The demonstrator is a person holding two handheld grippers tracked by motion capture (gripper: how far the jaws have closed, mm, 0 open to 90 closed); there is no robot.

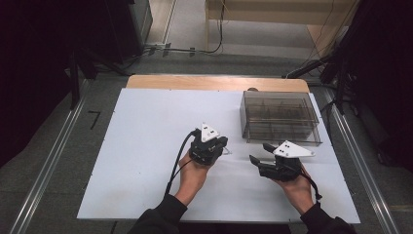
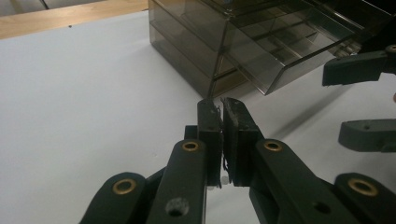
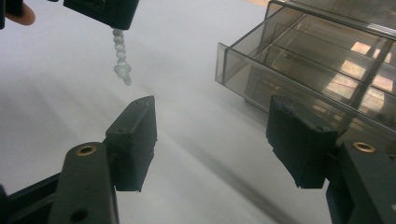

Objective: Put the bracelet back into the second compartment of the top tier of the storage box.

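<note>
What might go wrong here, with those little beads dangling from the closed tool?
The bead string hangs from the left gripper by one end, so it might slip out and drop onto the white table. It dangles freely, so the right gripper, jaws apart, may miss it or knock the clear organiser box close by.

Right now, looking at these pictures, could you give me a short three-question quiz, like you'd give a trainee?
1. True or false: the left gripper is shut on a string of pale beads.
2. The right gripper is: A) open with nothing between its jaws, B) clamped on the box, C) holding the beads.
3. What stands on the white table beyond both grippers?

Key: 1 true: the beads hang from its closed jaws. 2 A. 3 A smoky clear plastic organizer box with compartments.
</note>
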